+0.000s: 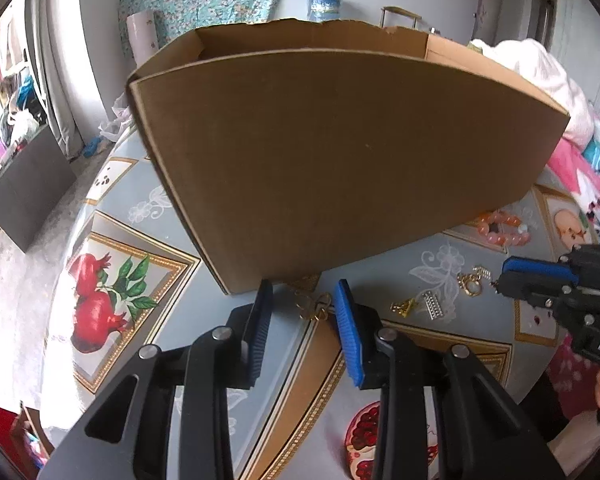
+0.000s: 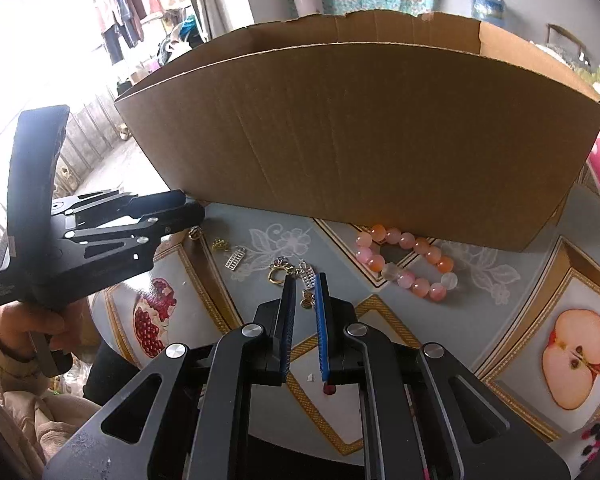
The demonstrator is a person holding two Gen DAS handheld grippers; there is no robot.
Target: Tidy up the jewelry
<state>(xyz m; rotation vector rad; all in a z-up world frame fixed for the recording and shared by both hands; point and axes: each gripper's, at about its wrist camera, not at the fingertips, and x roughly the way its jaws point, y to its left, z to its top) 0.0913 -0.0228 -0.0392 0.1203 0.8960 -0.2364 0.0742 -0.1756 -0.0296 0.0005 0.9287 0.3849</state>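
Observation:
An open cardboard box (image 1: 340, 152) stands on the patterned table; it also shows in the right wrist view (image 2: 380, 140). My left gripper (image 1: 304, 292) is open, with a gold hoop earring (image 1: 312, 306) on the table between its fingertips. My right gripper (image 2: 305, 280) is partly open around small gold and silver charms (image 2: 306, 300) on the table. A gold ring clasp (image 2: 277, 274) lies just left of it. A pink and orange bead bracelet (image 2: 408, 264) lies by the box. A silver rhinestone piece (image 1: 432, 306) and a gold charm (image 1: 404, 306) lie between the grippers.
The table wears a grey cloth with fruit prints (image 1: 100, 300). The right gripper (image 1: 508, 276) shows at the right of the left wrist view, the left one (image 2: 188, 210) at the left of the right wrist view. Pink bedding (image 1: 580, 160) lies behind.

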